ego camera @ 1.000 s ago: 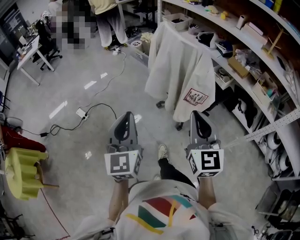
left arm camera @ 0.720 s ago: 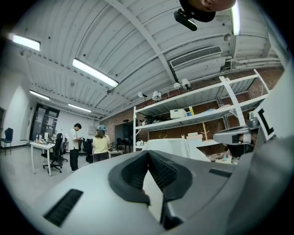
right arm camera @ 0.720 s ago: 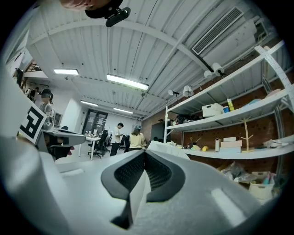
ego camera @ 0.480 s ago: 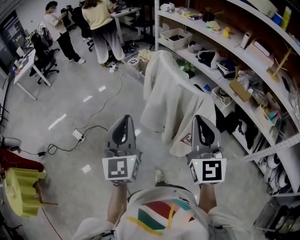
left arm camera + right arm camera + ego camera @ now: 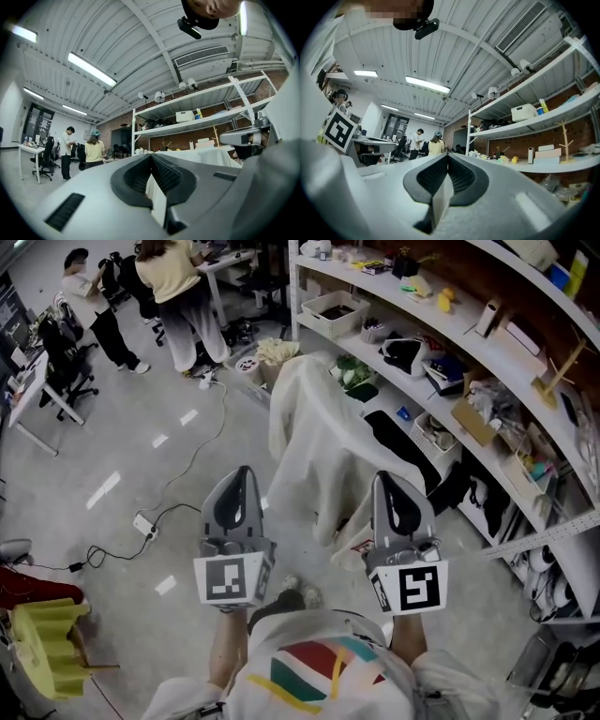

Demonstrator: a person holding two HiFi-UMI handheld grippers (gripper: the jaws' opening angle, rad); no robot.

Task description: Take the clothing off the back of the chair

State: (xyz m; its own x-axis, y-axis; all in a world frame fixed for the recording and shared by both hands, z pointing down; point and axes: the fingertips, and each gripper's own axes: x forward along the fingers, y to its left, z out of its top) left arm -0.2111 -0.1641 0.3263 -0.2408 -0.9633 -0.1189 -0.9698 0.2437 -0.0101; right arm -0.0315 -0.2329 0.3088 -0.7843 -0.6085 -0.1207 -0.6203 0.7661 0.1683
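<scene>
A power strip [image 5: 143,524] lies on the grey floor [image 5: 94,451], its cable [image 5: 202,439] trailing toward two people [image 5: 173,287] standing by desks at the far side, while cluttered white shelves [image 5: 506,352] holding a white tray [image 5: 328,306] curve along the right and a yellow ridged object [image 5: 42,648] sits at lower left.

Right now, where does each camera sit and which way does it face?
Head view: on the person's head, steeply down at left gripper, right gripper, chair clothing; forearms, shirt show.
Left gripper view: rides that gripper, forward along shut fingers toward shelves; head camera above.
Right gripper view: likewise, own shut fingers, same shelves.
Shared: both gripper views see two standing people.
</scene>
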